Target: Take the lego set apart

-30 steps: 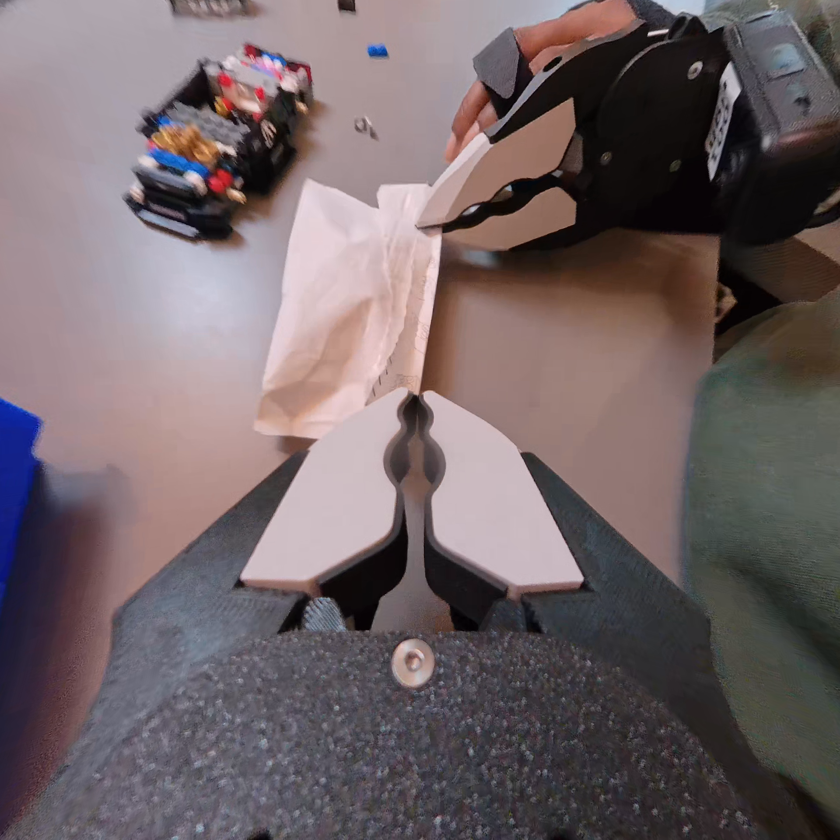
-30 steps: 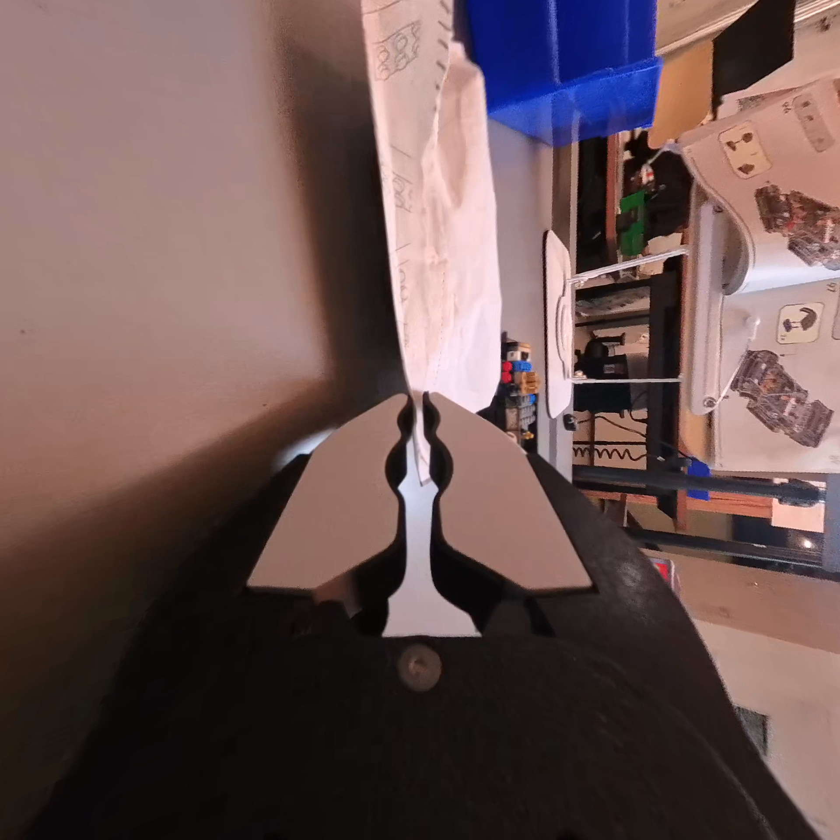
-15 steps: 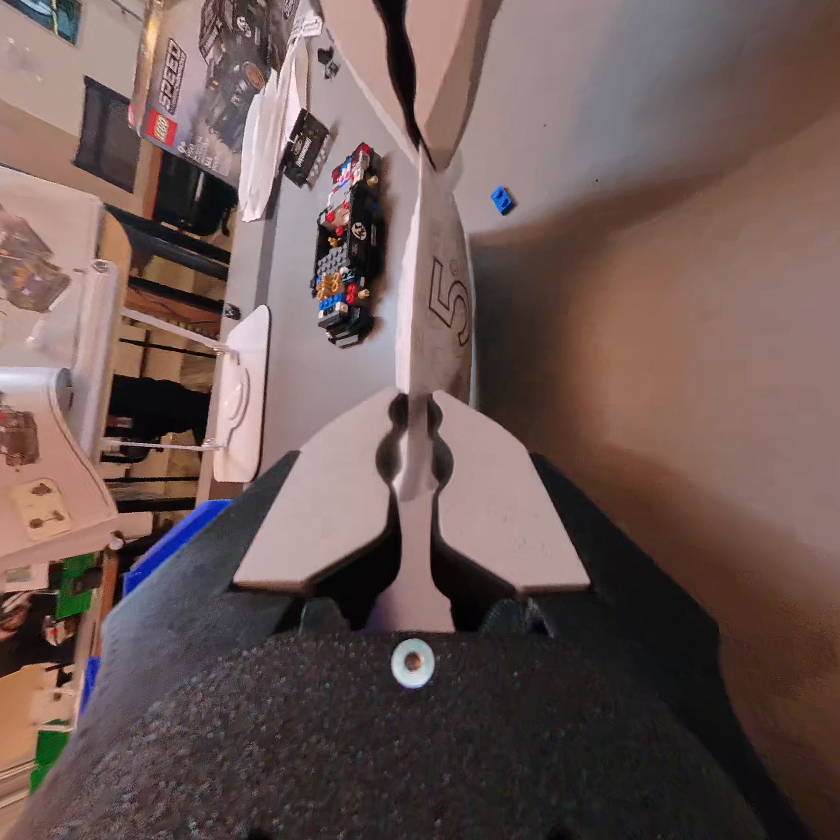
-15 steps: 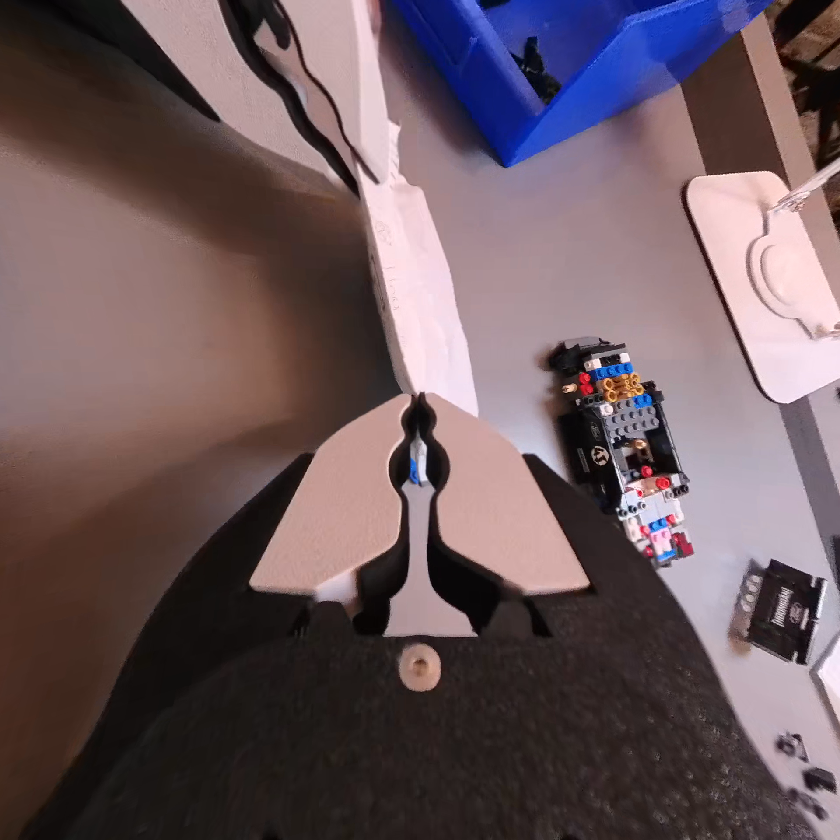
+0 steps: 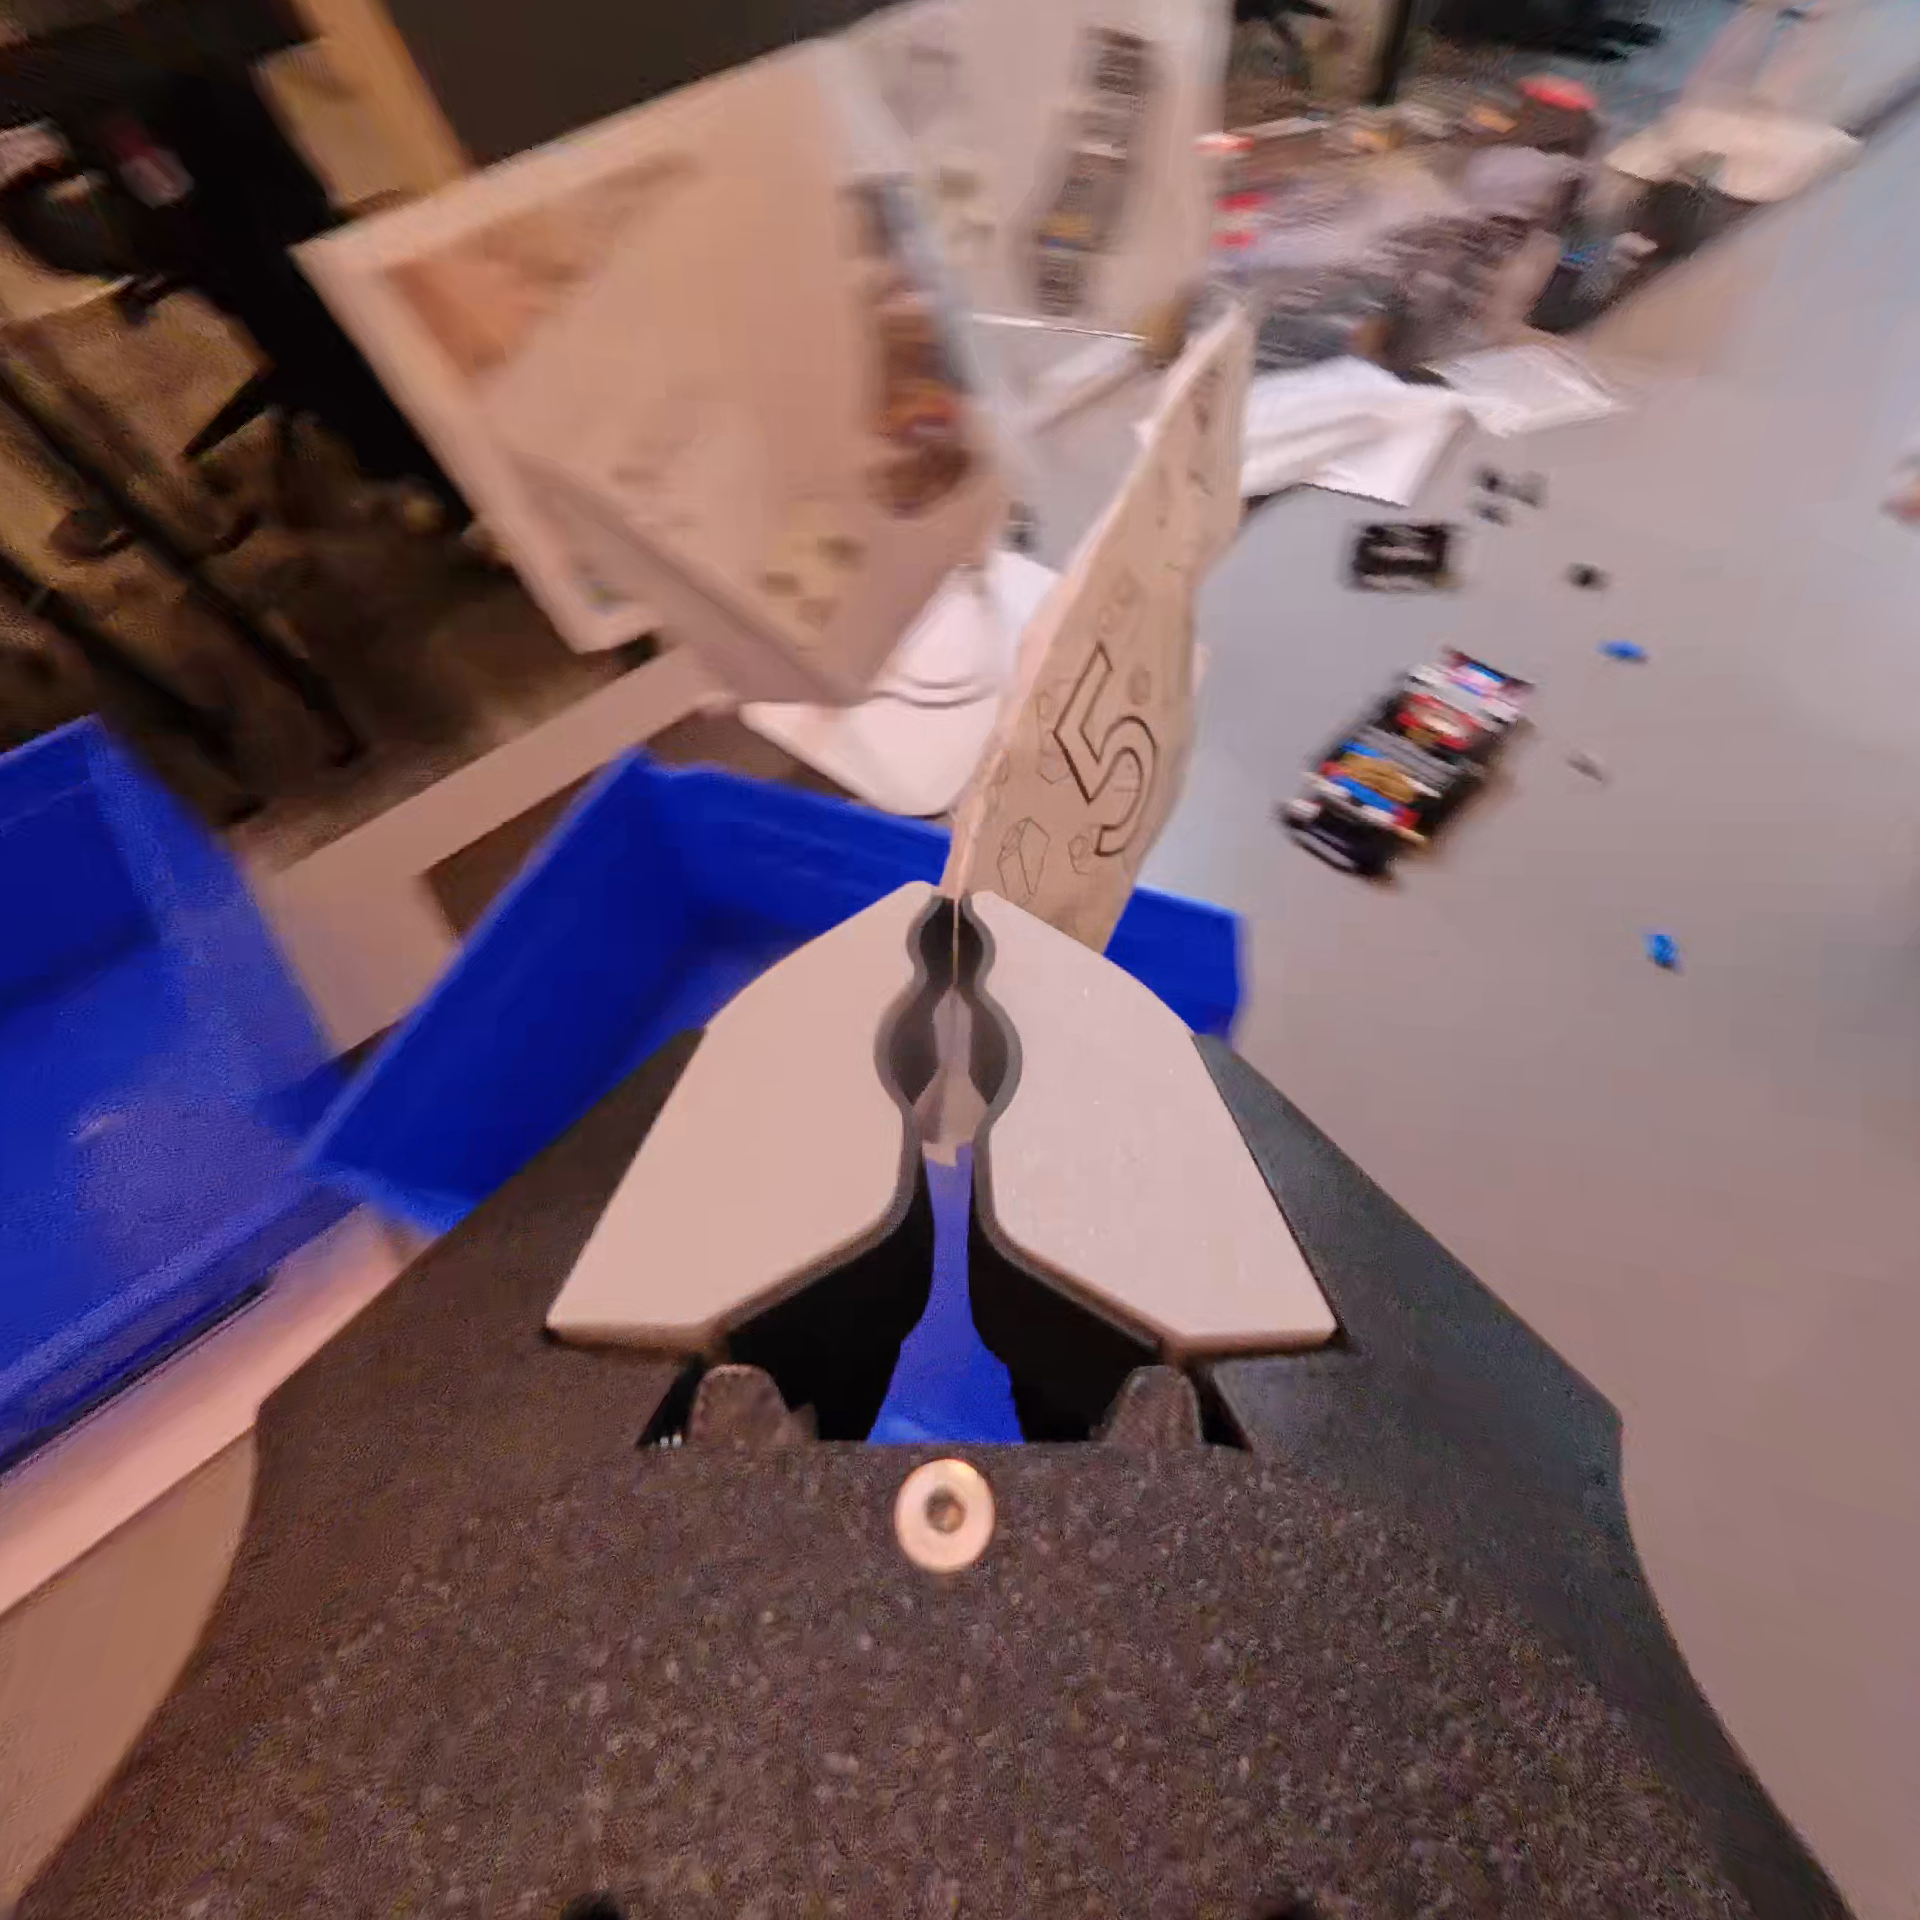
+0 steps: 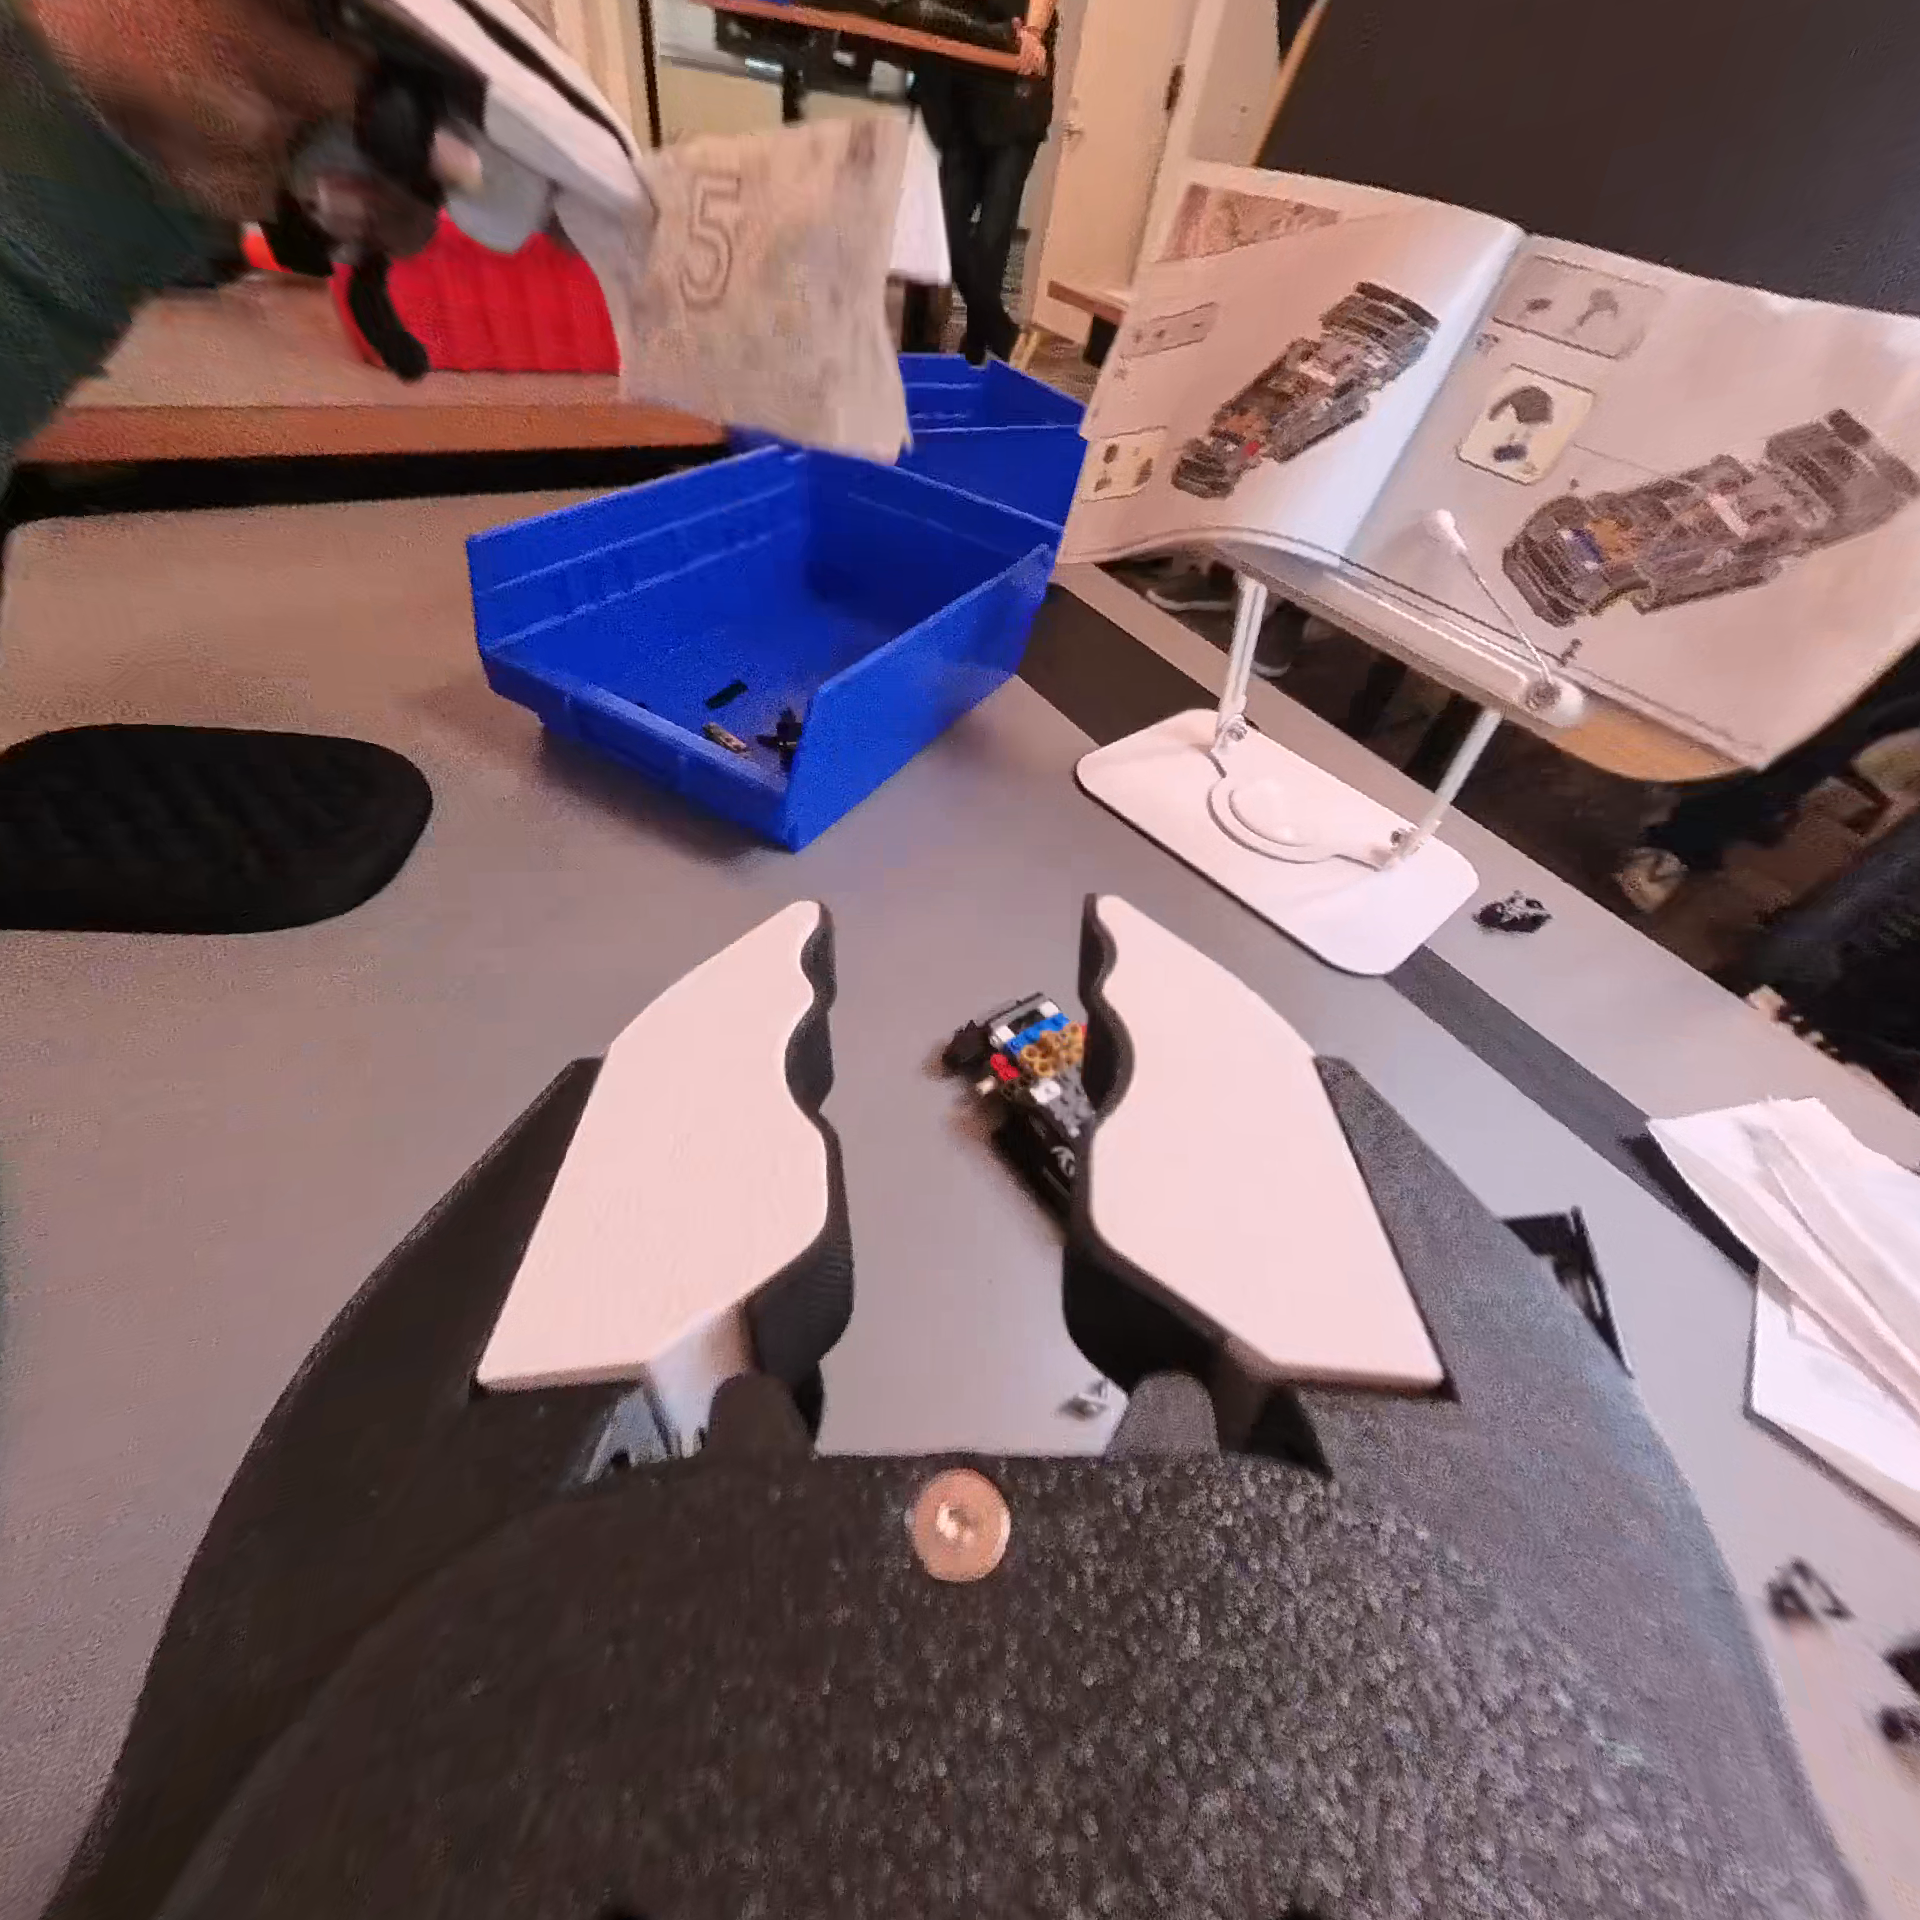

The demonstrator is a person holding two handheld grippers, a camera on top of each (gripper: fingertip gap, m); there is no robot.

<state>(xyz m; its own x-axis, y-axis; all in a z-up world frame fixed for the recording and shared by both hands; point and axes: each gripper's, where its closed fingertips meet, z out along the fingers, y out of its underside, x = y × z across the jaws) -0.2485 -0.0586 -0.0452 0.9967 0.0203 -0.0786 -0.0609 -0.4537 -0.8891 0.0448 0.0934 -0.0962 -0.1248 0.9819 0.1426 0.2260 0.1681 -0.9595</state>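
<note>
Pinching a paper parts bag (image 5: 1103, 764) in the closed left gripper (image 5: 953, 920), above the blue bin (image 6: 769, 623), probably for emptying. Holding the right gripper (image 6: 956, 940) open and empty over the lego car (image 6: 1023, 1081) mid-table, seemingly readying a grab.

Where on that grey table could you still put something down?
The widest bare stretch lies between the black mat, the blue bin and the little lego car, right ahead of the open right tool. The right side is crowded: white stand base, paper sheets, scattered small pieces. The left tool holds a paper bag above the bin.
</note>
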